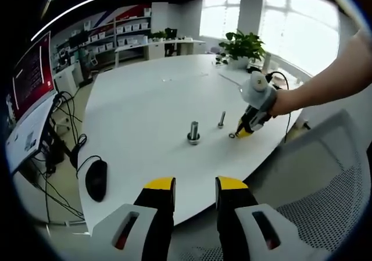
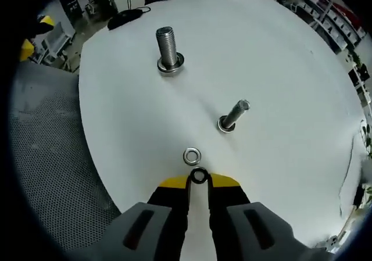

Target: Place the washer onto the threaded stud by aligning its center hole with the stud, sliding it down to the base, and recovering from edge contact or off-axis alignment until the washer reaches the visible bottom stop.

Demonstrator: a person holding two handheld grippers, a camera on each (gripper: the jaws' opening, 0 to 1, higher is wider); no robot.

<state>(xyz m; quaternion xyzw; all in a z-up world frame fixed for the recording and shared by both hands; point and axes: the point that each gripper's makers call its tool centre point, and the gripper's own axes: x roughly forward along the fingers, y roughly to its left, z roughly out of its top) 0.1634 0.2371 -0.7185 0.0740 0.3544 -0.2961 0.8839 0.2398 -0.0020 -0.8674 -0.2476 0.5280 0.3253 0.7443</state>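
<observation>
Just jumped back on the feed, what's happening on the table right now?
A person is working at a white table with tongs in each hand. The right tongs are closed on a small washer at their tips, low over the table. A second washer lies flat just ahead. Beyond it stand two threaded studs: a thinner stud and a thicker stud with a washer already at its base. The left tongs hang open at the table's near edge, holding nothing.

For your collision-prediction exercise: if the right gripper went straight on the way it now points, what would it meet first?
Probably the loose washer lying on the table just ahead of the right gripper, which already pinches a small ring. Depth is unclear.
</observation>
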